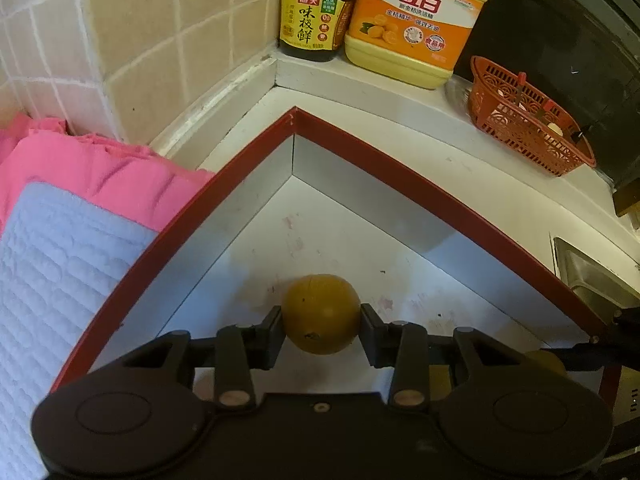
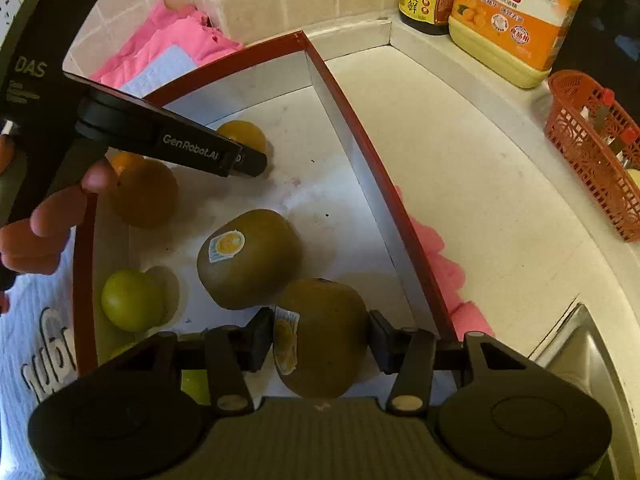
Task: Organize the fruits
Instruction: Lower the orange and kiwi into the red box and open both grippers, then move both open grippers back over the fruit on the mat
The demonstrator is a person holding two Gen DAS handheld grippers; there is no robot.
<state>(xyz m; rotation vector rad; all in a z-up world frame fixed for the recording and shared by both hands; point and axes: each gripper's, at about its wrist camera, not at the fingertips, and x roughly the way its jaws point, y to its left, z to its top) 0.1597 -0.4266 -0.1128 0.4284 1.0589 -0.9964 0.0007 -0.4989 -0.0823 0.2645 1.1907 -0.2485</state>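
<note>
A red-rimmed box (image 1: 400, 172) with a white floor stands on the counter. My left gripper (image 1: 321, 326) is shut on a small yellow-orange fruit (image 1: 321, 314) just above the box floor, near its far corner. In the right wrist view that fruit (image 2: 244, 134) shows behind the left gripper's finger (image 2: 224, 156). My right gripper (image 2: 320, 340) is shut on a brown kiwi with a sticker (image 2: 324, 336), low inside the box (image 2: 360, 120). A second stickered kiwi (image 2: 248, 258), an orange (image 2: 144, 192) and a green lime (image 2: 132, 300) lie in the box.
A pink and white cloth (image 1: 80, 208) lies left of the box. A soy sauce bottle (image 1: 312, 12) and a yellow detergent jug (image 1: 416, 24) stand on the back ledge. A red plastic basket (image 1: 528, 120) sits at the right. A steel sink edge (image 2: 592, 352) is at lower right.
</note>
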